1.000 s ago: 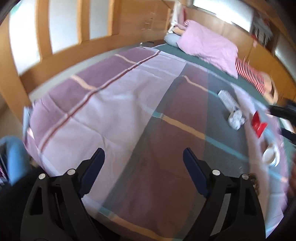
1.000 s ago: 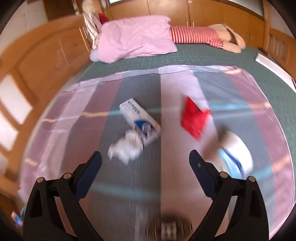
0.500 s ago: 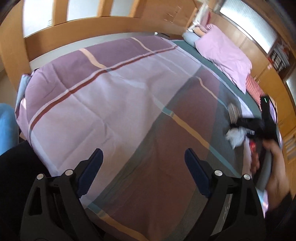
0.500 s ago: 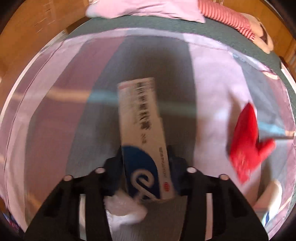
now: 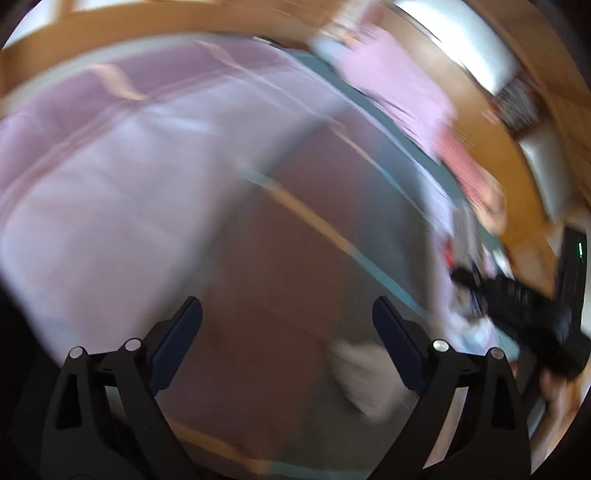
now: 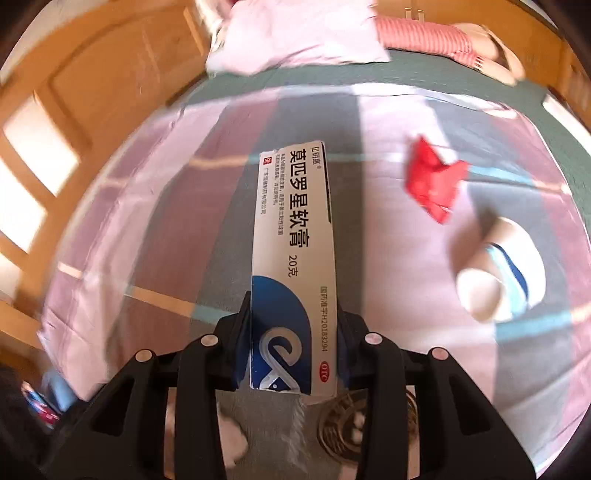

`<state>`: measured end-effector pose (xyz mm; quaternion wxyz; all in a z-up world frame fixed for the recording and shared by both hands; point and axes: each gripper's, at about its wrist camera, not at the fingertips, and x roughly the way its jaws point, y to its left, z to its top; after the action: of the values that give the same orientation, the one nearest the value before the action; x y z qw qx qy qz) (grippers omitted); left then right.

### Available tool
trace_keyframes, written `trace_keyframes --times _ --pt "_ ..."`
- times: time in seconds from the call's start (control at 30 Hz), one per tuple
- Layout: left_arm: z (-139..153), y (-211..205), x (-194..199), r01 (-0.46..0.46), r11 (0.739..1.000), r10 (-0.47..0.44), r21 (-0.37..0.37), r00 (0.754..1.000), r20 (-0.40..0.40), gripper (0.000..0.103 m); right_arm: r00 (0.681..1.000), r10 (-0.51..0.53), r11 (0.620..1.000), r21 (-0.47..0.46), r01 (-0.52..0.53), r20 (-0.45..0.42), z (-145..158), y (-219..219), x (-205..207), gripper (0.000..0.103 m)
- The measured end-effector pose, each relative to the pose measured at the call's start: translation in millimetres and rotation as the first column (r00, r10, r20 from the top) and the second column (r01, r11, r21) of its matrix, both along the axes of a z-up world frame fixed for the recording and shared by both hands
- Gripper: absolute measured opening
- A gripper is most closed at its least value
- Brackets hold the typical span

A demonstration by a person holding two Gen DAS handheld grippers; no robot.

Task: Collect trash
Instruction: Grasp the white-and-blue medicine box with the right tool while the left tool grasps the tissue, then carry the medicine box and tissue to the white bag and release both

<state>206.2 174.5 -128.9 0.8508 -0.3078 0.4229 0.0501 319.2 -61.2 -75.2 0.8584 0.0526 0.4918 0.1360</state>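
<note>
In my right-hand gripper [image 6: 293,343] I hold a long white and blue medicine box [image 6: 293,266], its fingers clamped on the blue end while the white end with printed Chinese characters points away from me, lifted above the bed. To the right of the box, a crumpled red wrapper [image 6: 434,182] lies on the bedspread, and nearer to me on that side a white paper cup [image 6: 495,273] with a blue band lies on its side. Below the box, close to the camera, a wad of white tissue [image 6: 231,439] sits on the cover, blurred.

The surface is a bed covered by a plaid bedspread [image 6: 155,221] in broad lilac, mauve and grey panels with thin teal and tan stripes. Beyond it a green blanket [image 6: 424,79] runs across the head of the bed, where a pink pillow [image 6: 299,33] and a red-and-white striped cushion [image 6: 424,35] rest. Warm wooden panelling [image 6: 103,96] with pale window panes wraps the room on the left.

My left-hand gripper [image 5: 286,328] hangs over the same bedspread with its fingers wide apart and nothing between them. That view is heavily blurred; at its right edge I make out only the dark shape of the other gripper.
</note>
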Motion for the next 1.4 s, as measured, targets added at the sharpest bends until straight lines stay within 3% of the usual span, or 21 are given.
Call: trace_keyframes --times 0.07,0.17,0.27,0.37,0.43,0.53,0.67,0.7,0.8,0.87,1.1,1.4 --pt "4 -25 8 0.136 0.991 -0.136 0.011 0.99 0.031 0.095 1.0 -0.018 1.0 0.009 0.018 0.015 10 -15 -16 0.038" --pt "1 -58 16 0.251 0.961 -0.252 0.114 0.968 -0.002 0.095 0.998 -0.047 0.999 0.005 0.047 0.04 25 -38 -47 0.038" --pt "-4 -77 22 0.334 0.931 -0.334 0.148 0.942 -0.025 0.092 0.995 -0.077 0.996 0.039 0.075 0.059 38 -61 -91 0.038" --pt "-15 -97 24 0.423 0.877 -0.413 0.226 0.906 -0.096 0.065 0.99 -0.108 0.993 0.056 0.103 0.088 42 -72 -134 0.038" --pt "-19 -111 21 0.455 0.828 -0.438 0.328 0.89 -0.128 0.051 0.987 -0.124 0.992 0.035 0.121 0.106 42 -76 -160 0.038" --pt "-15 -116 12 0.488 0.801 -0.483 0.348 0.869 -0.107 0.026 0.982 -0.133 0.991 0.003 0.134 0.132 44 -77 -192 0.038" --pt "14 -119 -13 0.433 0.779 -0.49 0.455 0.872 0.009 0.026 0.975 -0.132 0.99 -0.024 0.138 0.181 56 -82 -220 0.038" --pt "24 -119 -21 0.41 0.775 -0.488 0.48 0.872 0.042 0.026 0.972 -0.133 0.99 -0.024 0.14 0.193 60 -85 -226 0.038" --pt "59 -110 -48 0.314 0.805 -0.427 0.504 0.896 0.123 0.026 0.966 -0.142 0.989 -0.007 0.147 0.214 69 -94 -243 0.038" --pt "81 -112 -70 0.273 0.808 -0.409 0.522 0.898 0.163 0.026 0.963 -0.147 0.989 0.005 0.15 0.225 75 -98 -254 0.038" --pt "144 -131 -144 0.213 0.799 -0.417 0.562 0.87 0.264 0.026 0.947 -0.145 0.989 0.036 0.141 0.287 98 -106 -294 0.038" --pt "179 -145 -199 0.195 0.784 -0.436 0.589 0.849 0.298 0.026 0.93 -0.12 0.993 0.043 0.112 0.347 119 -122 -344 0.038"
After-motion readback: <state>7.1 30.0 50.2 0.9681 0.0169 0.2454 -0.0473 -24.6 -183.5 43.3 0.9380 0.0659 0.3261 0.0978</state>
